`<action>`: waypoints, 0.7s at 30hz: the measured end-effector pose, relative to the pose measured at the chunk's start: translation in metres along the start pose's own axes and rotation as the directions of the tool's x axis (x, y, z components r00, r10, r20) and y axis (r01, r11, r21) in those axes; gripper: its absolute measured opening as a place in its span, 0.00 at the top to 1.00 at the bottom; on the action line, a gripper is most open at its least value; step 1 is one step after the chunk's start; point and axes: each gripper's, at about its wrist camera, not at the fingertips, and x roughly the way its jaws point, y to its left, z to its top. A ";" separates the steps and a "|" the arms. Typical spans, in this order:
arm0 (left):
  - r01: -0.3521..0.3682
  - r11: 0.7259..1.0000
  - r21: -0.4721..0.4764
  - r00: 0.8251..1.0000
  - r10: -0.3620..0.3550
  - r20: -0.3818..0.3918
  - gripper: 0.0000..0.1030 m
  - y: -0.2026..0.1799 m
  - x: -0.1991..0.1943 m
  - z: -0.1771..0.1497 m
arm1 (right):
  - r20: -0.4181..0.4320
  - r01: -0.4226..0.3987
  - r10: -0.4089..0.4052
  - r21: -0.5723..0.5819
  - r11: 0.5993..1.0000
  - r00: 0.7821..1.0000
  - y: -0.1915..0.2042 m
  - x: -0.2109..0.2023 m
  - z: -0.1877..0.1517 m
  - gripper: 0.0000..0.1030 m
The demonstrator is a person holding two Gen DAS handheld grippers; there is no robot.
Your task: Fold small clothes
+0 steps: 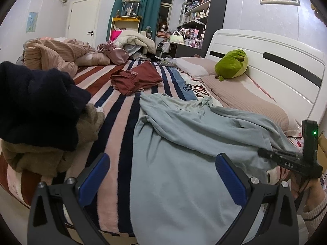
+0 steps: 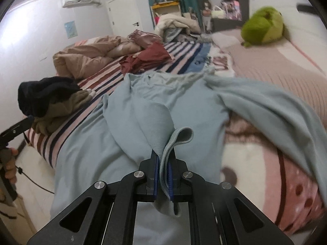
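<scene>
A pale blue garment (image 1: 184, 147) lies spread and creased on the striped blanket (image 1: 114, 122); it fills the right wrist view (image 2: 184, 106) too. My left gripper (image 1: 162, 161) is open and empty, hovering over the garment's near hem. My right gripper (image 2: 163, 159) is shut on a folded edge of the pale blue garment and lifts it slightly. The right gripper's body shows at the far right of the left wrist view (image 1: 294, 161); the left one shows at the left edge of the right wrist view (image 2: 14, 130).
A dark red garment (image 1: 134, 79) lies crumpled further up the bed. A pile of black and brown clothes (image 1: 40, 110) sits at the left. A green plush toy (image 1: 233, 63) rests on the pillows by the white headboard (image 1: 276, 61). A tan duvet (image 1: 55, 53) is bunched at the back.
</scene>
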 end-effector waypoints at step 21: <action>0.039 0.999 -0.002 0.998 -0.039 -0.043 0.01 -0.030 0.020 0.003 | -0.009 0.158 -0.171 0.434 0.887 0.985 -0.166 -0.060 -0.050 0.38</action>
